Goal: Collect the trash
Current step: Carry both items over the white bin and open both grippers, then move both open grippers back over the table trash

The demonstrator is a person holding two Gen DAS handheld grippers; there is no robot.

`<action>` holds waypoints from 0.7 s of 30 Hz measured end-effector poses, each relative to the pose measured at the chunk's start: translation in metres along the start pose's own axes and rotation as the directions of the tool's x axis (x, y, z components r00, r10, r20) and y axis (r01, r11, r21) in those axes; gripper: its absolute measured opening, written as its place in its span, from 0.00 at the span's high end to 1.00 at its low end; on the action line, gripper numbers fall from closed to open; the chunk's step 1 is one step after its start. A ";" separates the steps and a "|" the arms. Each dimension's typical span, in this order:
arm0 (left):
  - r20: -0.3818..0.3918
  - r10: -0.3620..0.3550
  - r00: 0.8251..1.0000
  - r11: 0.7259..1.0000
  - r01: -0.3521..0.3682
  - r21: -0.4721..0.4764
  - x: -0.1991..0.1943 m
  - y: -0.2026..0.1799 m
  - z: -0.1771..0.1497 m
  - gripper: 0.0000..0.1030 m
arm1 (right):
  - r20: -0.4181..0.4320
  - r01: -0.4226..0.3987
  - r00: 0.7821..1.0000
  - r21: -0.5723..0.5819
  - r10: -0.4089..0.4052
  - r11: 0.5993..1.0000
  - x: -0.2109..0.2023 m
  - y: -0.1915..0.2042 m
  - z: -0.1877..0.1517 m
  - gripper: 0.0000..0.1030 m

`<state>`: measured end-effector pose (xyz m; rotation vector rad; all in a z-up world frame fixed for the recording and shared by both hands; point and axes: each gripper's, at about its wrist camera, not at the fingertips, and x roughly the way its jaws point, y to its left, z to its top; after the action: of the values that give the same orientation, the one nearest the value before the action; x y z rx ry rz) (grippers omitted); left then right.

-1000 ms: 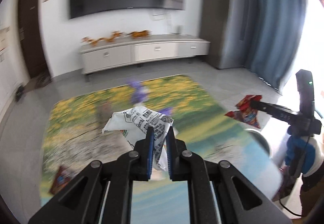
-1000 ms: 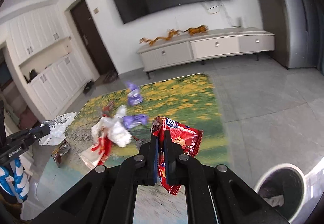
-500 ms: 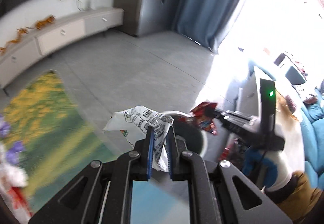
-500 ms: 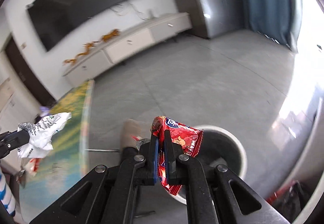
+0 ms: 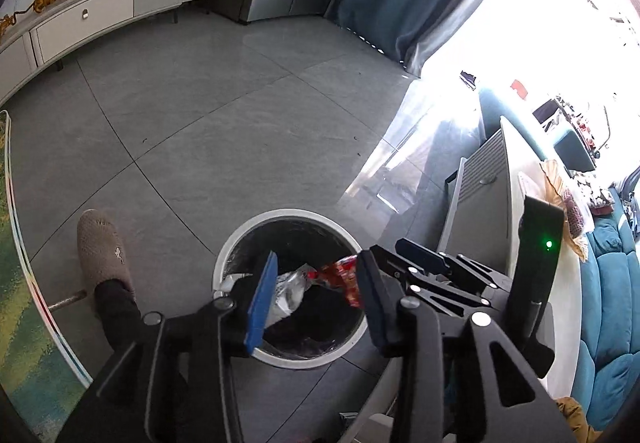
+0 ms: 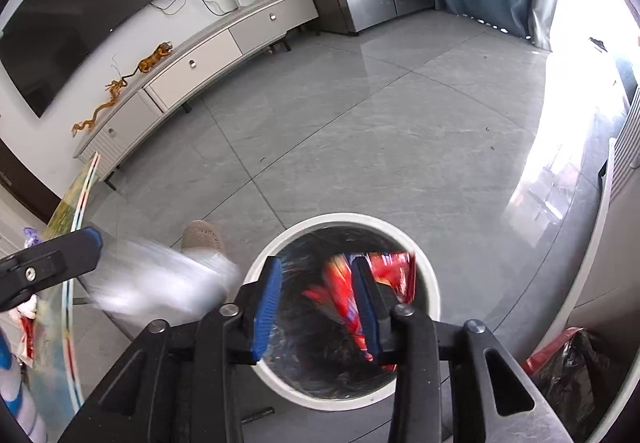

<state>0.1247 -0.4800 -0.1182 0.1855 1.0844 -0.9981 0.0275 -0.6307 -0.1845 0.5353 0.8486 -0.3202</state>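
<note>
Left wrist view: the left gripper [image 5: 316, 291] hangs directly above the round white trash bin [image 5: 236, 243], its jaws opening, and the crinkled white wrapper [image 5: 290, 289] lies free below them against the bin's black liner, no pad pressing it. The right gripper [image 6: 316, 303] stands over the same bin (nearer its centre), jaws likewise opening, with the glossy red snack packet [image 6: 340, 295] between the blue pads [image 6: 267, 307], long axis roughly upright, blurred and apparently falling. Both pieces are thin, creased film; the bin is smooth-rimmed.
</note>
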 end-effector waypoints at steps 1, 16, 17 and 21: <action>0.002 -0.004 1.000 1.000 0.004 0.000 -0.003 0.000 -0.003 0.59 | 0.001 0.007 1.000 -0.003 -0.007 1.000 -0.001 -0.001 0.001 0.62; 0.302 0.133 0.944 0.990 -0.138 -0.003 -0.163 0.043 -0.037 0.59 | 0.147 -0.036 0.988 -0.097 0.050 0.995 -0.069 0.058 0.013 0.58; 0.313 0.147 0.938 0.988 -0.153 -0.005 -0.176 0.047 -0.044 0.59 | 0.166 -0.045 0.984 -0.112 0.063 0.993 -0.077 0.068 0.014 0.57; 0.369 0.217 0.904 0.974 -0.225 -0.023 -0.220 0.062 -0.075 0.51 | 0.212 -0.079 0.971 -0.169 0.114 0.982 -0.104 0.104 0.016 0.53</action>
<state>0.1008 -0.2726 0.0013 0.1259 0.6903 -0.7984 0.0215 -0.5477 -0.0619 0.3819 0.6237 -0.2154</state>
